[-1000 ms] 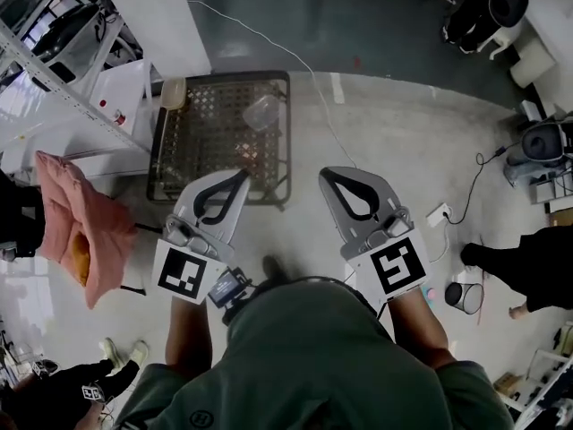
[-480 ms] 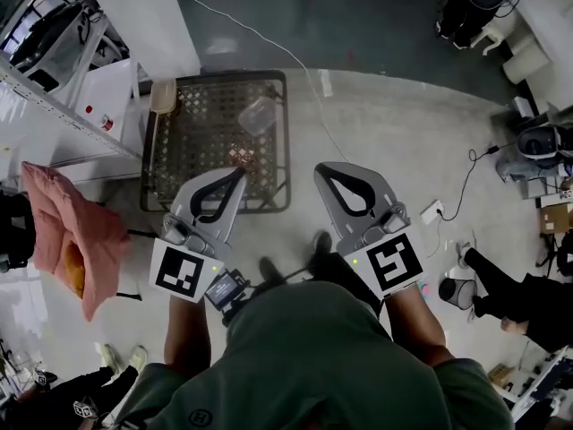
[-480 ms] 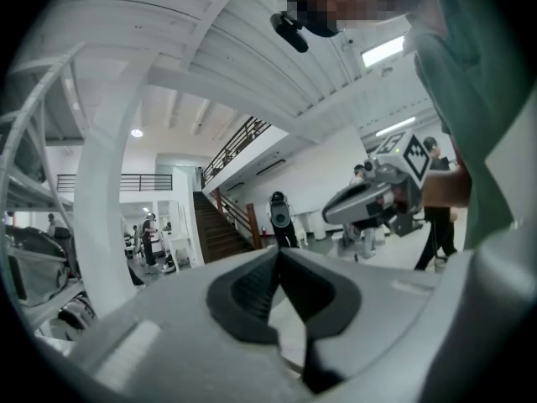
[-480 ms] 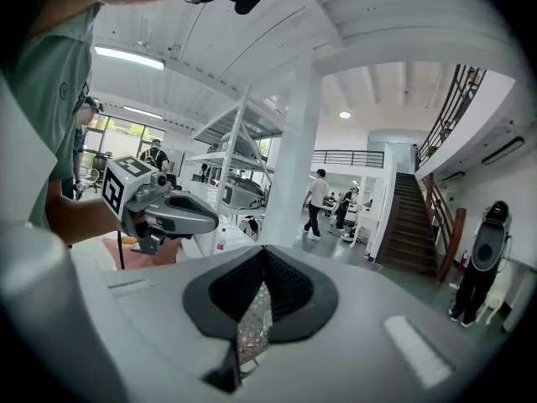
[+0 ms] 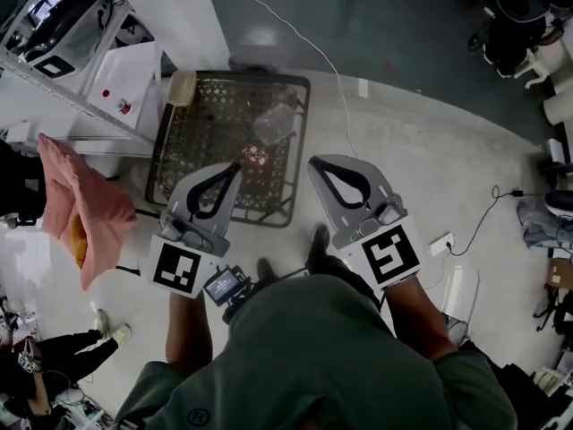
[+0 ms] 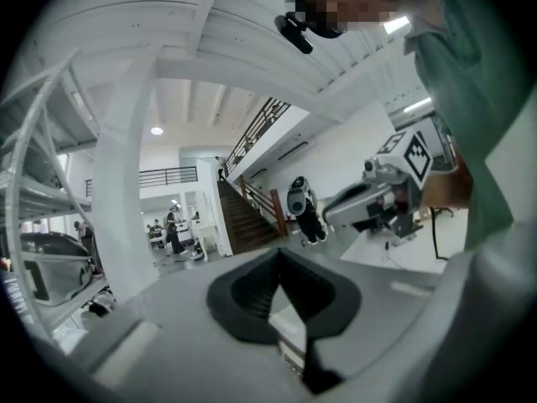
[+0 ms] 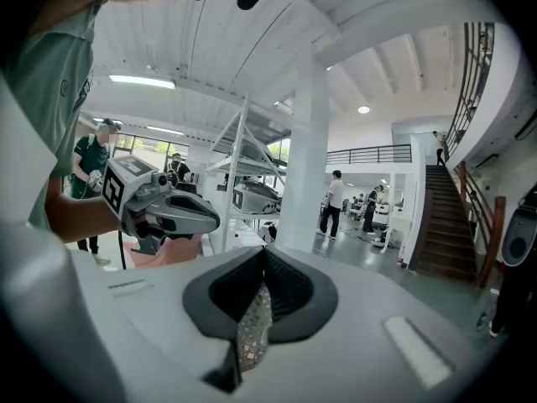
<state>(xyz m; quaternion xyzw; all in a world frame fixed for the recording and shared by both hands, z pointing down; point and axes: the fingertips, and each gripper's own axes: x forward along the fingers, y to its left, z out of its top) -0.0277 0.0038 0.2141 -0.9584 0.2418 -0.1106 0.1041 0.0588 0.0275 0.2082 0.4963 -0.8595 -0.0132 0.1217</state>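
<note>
Comparing with half a second ago: the head view has swung, so the black wire crate (image 5: 204,119) now looks slightly skewed, its right edge just beside the right gripper (image 5: 319,163). Both grippers keep their pose. The left gripper (image 5: 238,167) has its jaws pressed together on nothing, tips over the crate's near half, crate body at 12 o'clock. The right gripper's jaws are likewise closed and empty, crate at 10 o'clock. A clear plastic container (image 5: 274,124) lies inside, at 1 o'clock from the left tips.

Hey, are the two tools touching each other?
Apart. The head view shows a plain gap, with basket and floor, between the left tool and right tool.
</note>
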